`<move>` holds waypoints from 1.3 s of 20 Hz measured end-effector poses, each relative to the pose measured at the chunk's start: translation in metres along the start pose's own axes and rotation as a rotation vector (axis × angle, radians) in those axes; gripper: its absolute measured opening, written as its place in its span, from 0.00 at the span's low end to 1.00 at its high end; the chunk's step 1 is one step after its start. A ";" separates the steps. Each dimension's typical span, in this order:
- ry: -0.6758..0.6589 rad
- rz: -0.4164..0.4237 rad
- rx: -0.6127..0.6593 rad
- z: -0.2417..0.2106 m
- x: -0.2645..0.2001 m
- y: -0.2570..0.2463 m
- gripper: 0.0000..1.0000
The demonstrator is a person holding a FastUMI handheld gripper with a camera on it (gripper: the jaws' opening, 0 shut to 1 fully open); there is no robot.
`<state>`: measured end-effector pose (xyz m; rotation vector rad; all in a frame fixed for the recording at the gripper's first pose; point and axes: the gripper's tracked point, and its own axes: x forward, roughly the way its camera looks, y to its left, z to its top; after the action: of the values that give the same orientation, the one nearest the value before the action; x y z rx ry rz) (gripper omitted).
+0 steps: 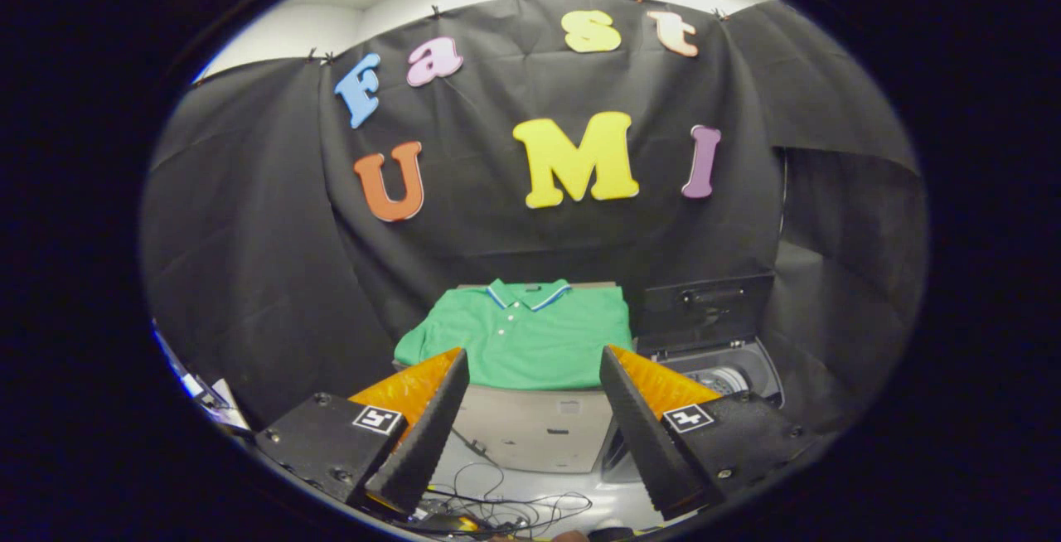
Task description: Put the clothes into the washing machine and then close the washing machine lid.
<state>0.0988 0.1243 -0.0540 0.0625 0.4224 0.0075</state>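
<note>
Fingers (431, 409) of the gripper (535, 360) spread wide, holding nothing, short of the folded green shirt (522, 339).

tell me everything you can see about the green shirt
The shirt is a green polo, folded flat with its front up. Its collar has a blue and white trim, and a short placket with small pale buttons runs down from it. The fabric looks soft and smooth, with one sleeve fold sticking out on one side. It lies on a pale stand, beside the open washer, beyond the fingers of the open gripper. Nothing else touches it.
</note>
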 end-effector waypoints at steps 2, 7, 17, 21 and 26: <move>0.073 0.015 -0.009 0.002 0.029 0.011 0.99; 0.261 0.022 -0.030 -0.001 0.114 0.029 1.00; 0.607 -0.011 -0.050 -0.003 0.246 0.047 0.99; 0.735 -0.043 -0.070 -0.019 0.285 0.040 0.99; 0.884 -0.094 -0.052 -0.038 0.307 0.043 0.98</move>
<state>0.3630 0.1754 -0.2118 -0.0169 1.3078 -0.0483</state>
